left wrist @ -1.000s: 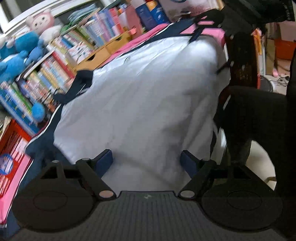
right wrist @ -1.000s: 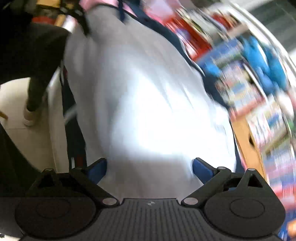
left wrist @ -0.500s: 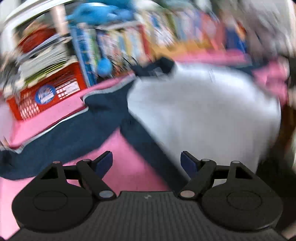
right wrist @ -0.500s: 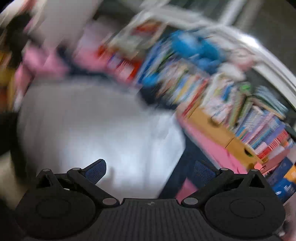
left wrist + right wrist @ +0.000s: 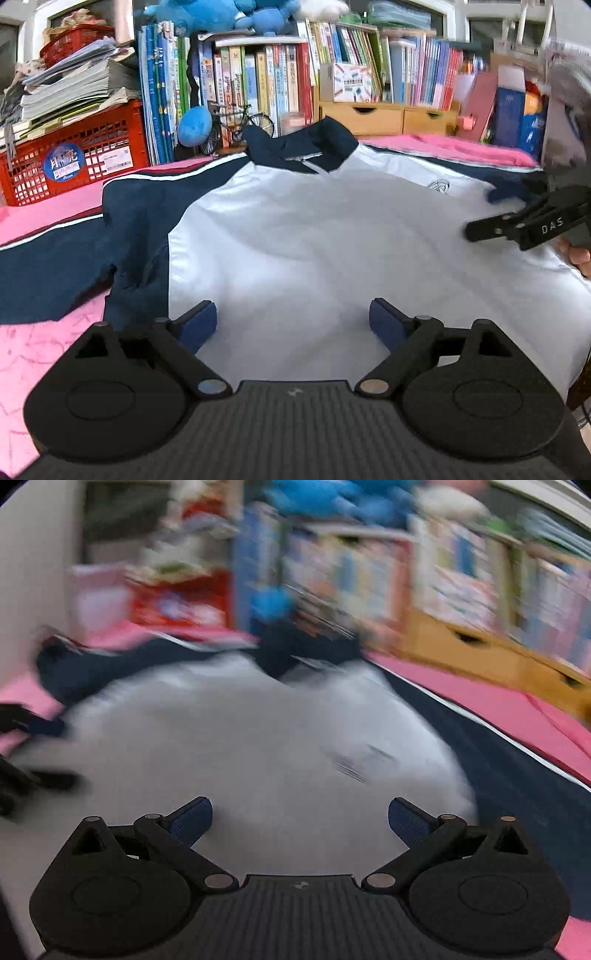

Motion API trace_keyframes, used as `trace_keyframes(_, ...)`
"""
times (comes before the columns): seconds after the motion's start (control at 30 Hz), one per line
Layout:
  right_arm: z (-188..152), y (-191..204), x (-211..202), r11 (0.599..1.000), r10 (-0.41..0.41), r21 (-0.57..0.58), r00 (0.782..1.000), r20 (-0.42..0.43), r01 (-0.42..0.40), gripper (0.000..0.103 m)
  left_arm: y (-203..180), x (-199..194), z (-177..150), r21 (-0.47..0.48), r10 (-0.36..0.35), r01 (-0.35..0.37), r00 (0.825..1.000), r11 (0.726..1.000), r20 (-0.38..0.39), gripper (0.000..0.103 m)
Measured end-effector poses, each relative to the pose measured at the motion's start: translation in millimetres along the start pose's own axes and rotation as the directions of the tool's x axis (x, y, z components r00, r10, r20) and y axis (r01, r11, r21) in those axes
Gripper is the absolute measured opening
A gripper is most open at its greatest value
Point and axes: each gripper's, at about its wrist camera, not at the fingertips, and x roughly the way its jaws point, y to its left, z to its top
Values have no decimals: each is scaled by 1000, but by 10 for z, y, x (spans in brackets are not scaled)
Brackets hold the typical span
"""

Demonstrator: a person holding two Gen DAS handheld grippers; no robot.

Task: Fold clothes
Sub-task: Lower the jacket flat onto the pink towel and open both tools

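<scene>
I am holding my left claw (image 5: pixel 293 321) low over the hem end of the jacket (image 5: pixel 314 236), its jaws opening and already wide, with nothing between the blue pads (image 5: pixel 197 320) but the white cloth lying under them. The jacket is lying front up on the pink-covered desk (image 5: pixel 44 354), collar (image 5: pixel 299 146) pointing away from me toward the bookshelf (image 5: pixel 258 74), zip closed at the neck. It is spread flat like this, I judge, so that the sides can be brought in evenly.

The navy sleeve (image 5: pixel 55 258) on the left of the left wrist view is stretching out sideways across the pink cover, lying apart from the body panel; that is the loose part I would expect to fold in first. The other navy sleeve (image 5: pixel 498 760) is running along the right edge in the right wrist view.

My right claw (image 5: pixel 300 821) is hanging over the white chest panel, jaws also wide and gripping nothing. The right wrist view is badly smeared, so I cannot tell how close its pads are to the cloth. In the left wrist view it is reaching in from the right edge near the small chest logo (image 5: pixel 439 184).
</scene>
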Motion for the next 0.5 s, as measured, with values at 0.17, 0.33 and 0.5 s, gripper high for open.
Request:
trace_keyframes(0.17, -387, -1330, -251, 953, -166, 252, 985, -37, 170, 103, 26, 63, 24, 2, -5, 5, 1000, 1000, 4, 98)
trace_keyframes(0.33, -823, -2214, -648, 576, -625, 476, 733, -268, 665, 103, 30, 57, 22, 4, -8, 8, 1000, 1000, 7, 98)
trace_keyframes(0.5, -857, -1911, -889, 586, -593, 569, 784, -184, 577, 103, 34, 52, 13, 1, -3, 3, 1000, 1000, 10, 99)
